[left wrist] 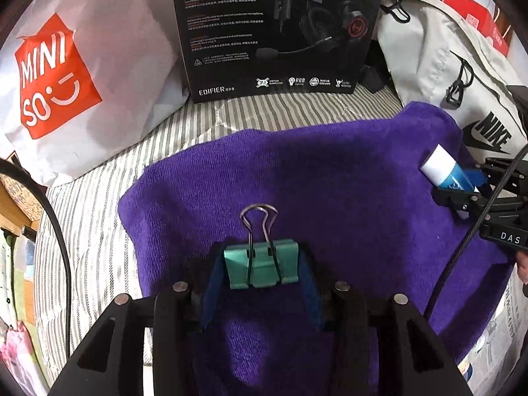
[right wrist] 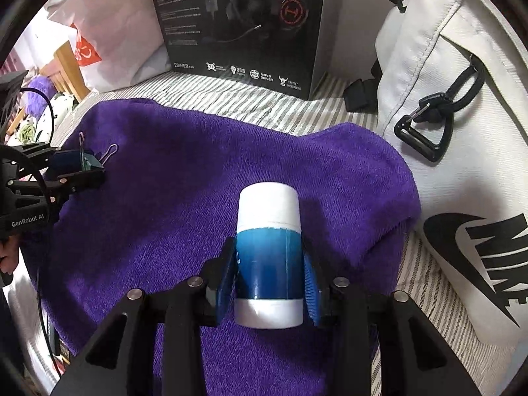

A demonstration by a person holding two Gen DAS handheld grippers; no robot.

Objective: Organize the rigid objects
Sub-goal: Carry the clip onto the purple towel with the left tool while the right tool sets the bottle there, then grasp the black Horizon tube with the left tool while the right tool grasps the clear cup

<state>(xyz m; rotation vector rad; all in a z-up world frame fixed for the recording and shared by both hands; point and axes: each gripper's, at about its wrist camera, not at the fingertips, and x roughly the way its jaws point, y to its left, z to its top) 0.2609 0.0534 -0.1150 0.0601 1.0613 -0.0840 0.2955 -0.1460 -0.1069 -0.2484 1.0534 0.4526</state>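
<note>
Slippage is the nearest worry: the left gripper [left wrist: 262,272] has its blue pads closed on the sides of a green binder clip [left wrist: 262,267], whose body is narrow and smooth, so a small twist of the wrist could, I judge, let it pivot or spring out. The clip sits low over the near middle of the purple towel [left wrist: 330,191], one wire handle pointing forward over the cloth and another standing up in the right wrist view; whether it touches the pile I cannot tell. The right gripper [right wrist: 269,274] is clamped around the blue band of a white-capped blue tube [right wrist: 269,250], held lengthwise along the fingers with the cap forward, near the towel's right edge. A round, slick barrel gripped only at its sides may roll or slide forward if the hold slackens, and the soft, rumpled towel would let it roll on. Both tools point forward and tilt down toward the towel, well apart, left low at the left side, right angled in from the right edge. Beyond the far edge, on the striped bedding [left wrist: 204,115], stand a black headset box [left wrist: 277,29], a white shopping bag [left wrist: 82,76] and a pale backpack [right wrist: 455,105], crowding any overshoot.
</note>
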